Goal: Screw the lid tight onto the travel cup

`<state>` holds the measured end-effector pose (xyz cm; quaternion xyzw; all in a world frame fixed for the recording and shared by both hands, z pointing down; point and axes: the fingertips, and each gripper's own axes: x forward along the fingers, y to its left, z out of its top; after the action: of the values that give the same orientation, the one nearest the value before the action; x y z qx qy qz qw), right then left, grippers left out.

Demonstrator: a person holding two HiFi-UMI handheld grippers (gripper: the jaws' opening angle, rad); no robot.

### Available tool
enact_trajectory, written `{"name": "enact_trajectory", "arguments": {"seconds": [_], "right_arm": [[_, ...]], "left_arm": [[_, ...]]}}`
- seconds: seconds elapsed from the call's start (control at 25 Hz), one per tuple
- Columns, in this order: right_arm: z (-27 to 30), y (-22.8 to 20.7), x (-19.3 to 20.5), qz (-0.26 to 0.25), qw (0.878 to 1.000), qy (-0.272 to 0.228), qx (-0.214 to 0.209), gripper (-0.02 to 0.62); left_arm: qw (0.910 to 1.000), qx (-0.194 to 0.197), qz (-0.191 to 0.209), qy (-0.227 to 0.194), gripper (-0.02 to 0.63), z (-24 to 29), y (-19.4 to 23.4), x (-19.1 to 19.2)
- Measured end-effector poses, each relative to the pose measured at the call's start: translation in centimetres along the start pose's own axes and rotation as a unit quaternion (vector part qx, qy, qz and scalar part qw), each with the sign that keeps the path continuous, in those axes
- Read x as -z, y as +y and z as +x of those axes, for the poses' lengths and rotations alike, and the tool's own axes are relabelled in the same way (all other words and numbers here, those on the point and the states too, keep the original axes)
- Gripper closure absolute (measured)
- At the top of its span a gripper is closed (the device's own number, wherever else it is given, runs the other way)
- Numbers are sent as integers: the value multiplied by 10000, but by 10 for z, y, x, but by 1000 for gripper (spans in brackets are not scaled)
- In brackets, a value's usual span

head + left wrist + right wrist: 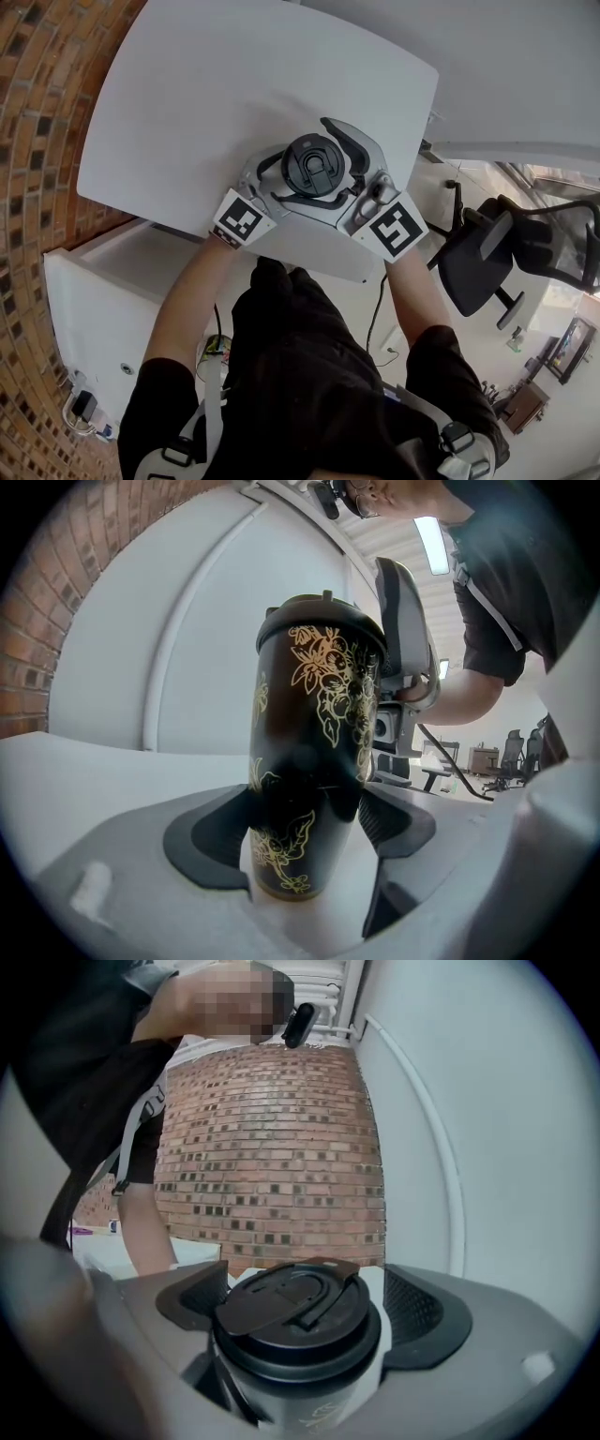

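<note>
Glossy black, gold-flowered travel cup (314, 742) stands on the white table (187, 112), left gripper (309, 822) clamped on its body, right gripper (305, 1302) gaping around the black plastic flip lid (295, 1312) without touching; likely rigid, slick and light, so grip the lid rim squarely.

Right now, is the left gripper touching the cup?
Touching. The left gripper view shows the left gripper's pads pressed against both sides of the travel cup, with no gap.
</note>
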<state>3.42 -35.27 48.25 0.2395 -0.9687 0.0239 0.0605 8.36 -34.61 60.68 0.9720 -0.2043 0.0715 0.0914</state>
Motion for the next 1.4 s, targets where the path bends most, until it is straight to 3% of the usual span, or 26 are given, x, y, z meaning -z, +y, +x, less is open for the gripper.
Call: {"name": "enact_trajectory", "arguments": {"seconds": [0.2,0.6,0.72,0.88,1.16,1.4], "right_arm": [[1,1,0,1,9999,-107,126,109],[0,-9,-1,147,9886,-262,1478,124],[-2,-10,1,258,9851,-230,1682,124],[-3,-5,3,307,9917,-219,1227,105],[1,-2,6,-138,9991,75,390,81],[3,-1,3,-75,9989,-63,469,106]], "left_arm": [[10000,0,-13,14,238,0,0,1],[10000,-20,-28,14,237,0,0,1],[10000,-20,-20,17,237,0,0,1],[10000,-16,-29,28,236,1,1,2],[10000,1,-68,24,236,0,0,2],[10000,1,-54,27,236,1,0,2]]}}
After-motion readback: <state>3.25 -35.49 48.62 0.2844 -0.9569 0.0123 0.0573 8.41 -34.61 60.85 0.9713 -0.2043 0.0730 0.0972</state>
